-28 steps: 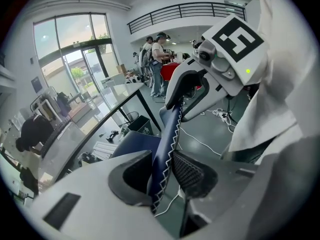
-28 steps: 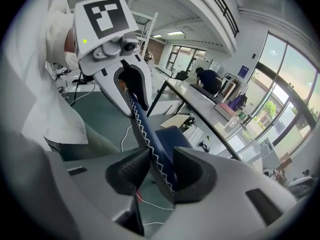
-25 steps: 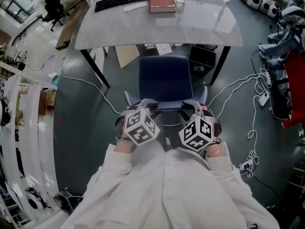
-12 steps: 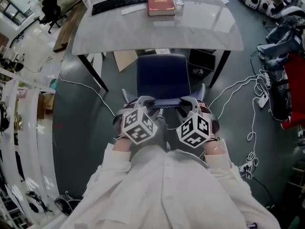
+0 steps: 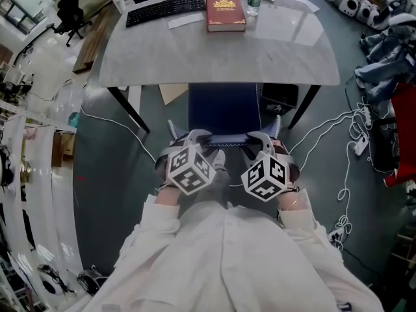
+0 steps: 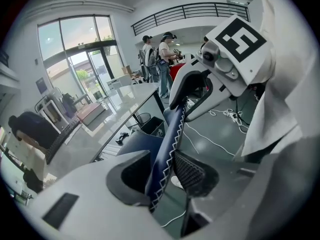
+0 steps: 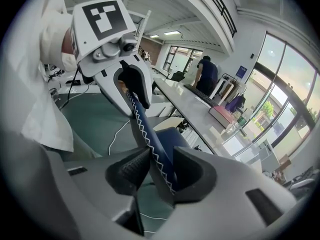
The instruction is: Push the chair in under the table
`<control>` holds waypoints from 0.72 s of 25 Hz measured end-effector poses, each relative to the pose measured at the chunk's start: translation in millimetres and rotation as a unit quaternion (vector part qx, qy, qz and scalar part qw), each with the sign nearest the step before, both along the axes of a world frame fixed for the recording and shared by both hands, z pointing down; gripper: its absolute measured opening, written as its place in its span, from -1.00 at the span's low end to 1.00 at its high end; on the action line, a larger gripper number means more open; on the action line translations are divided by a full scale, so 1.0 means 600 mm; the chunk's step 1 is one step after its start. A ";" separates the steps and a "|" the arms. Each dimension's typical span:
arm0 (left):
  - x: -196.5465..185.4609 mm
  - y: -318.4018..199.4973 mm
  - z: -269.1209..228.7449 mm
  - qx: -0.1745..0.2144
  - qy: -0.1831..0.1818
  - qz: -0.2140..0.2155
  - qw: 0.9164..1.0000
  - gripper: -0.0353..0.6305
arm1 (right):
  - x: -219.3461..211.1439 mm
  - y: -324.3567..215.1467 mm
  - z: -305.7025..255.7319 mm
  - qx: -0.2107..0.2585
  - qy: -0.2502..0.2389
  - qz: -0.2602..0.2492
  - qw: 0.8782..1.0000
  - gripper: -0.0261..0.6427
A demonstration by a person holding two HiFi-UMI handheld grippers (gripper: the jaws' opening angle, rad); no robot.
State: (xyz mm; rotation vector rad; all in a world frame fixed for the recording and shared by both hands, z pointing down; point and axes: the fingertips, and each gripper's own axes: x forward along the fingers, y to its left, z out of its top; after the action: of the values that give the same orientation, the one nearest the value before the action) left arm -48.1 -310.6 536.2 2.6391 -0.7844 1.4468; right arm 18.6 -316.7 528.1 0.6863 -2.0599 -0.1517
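A chair with a dark blue seat (image 5: 224,109) stands half under the grey marble table (image 5: 214,54). Its blue backrest (image 5: 224,137), edged with white zigzag stitching, runs between my two grippers. My left gripper (image 5: 195,137) grips the backrest's left end; its jaws are opening, with the backrest (image 6: 167,144) still between the pads and touching them. My right gripper (image 5: 260,138) is shut on the right end, pads pressed on the stitched edge (image 7: 150,144). Each gripper view shows the other gripper on the backrest: the right gripper (image 6: 200,89) and the left gripper (image 7: 132,86).
On the table lie a red book (image 5: 225,12), a black keyboard (image 5: 166,8) and a bottle (image 5: 254,2). A black box (image 5: 279,96) sits under the table beside the chair. White cables (image 5: 338,122) trail over the floor at right, near a clothes pile (image 5: 390,51). Black table legs (image 5: 127,106) flank the chair.
Both grippers have moved forward toward the table with the backrest. The chair seat has slid further under the tabletop, so less of it shows.
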 end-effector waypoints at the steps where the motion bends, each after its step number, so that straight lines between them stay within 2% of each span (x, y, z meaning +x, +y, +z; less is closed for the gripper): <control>1: -0.002 -0.011 0.000 -0.001 0.000 0.000 1.000 -0.45 | -0.002 -0.012 0.000 -0.001 0.001 0.000 1.000 -0.50; 18: -0.024 -0.155 0.003 -0.020 0.004 0.015 1.000 -0.45 | -0.025 -0.155 0.004 -0.020 0.008 0.014 1.000 -0.50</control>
State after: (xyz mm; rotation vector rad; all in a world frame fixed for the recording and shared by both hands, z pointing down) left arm -62.8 -403.7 538.3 2.6373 -0.7101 1.4411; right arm 3.5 -410.0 530.7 0.6878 -2.0311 -0.0992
